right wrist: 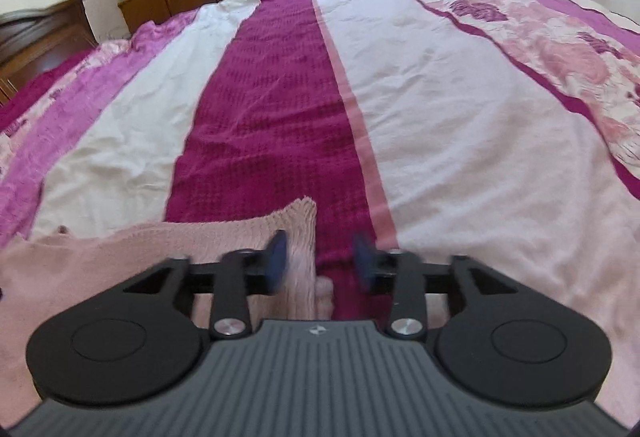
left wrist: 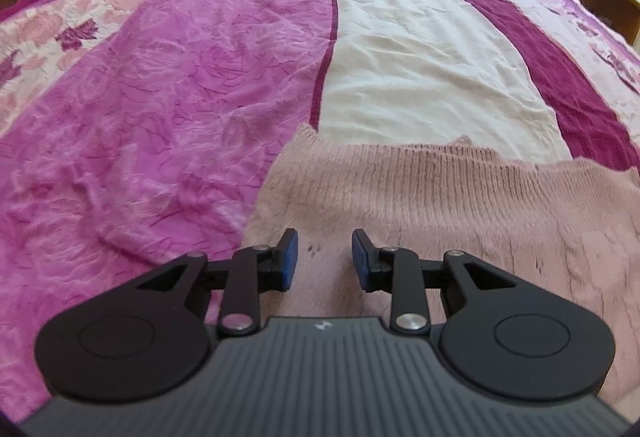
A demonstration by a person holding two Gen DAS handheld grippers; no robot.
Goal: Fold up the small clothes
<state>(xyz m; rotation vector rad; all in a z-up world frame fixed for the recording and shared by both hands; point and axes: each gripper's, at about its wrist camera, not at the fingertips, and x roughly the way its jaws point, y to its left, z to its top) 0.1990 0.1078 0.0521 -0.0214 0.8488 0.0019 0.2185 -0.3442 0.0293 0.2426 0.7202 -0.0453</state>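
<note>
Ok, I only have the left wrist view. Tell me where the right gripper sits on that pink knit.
Observer: The right gripper is open, straddling the pink knit garment at its right edge.
Operator: Say what lies under its other finger.
Observer: The dark magenta stripe of the bedspread, beside the knit.
Operator: Check the knit's far corner.
Observer: It is a ribbed corner, lying ahead of the gripper.
</note>
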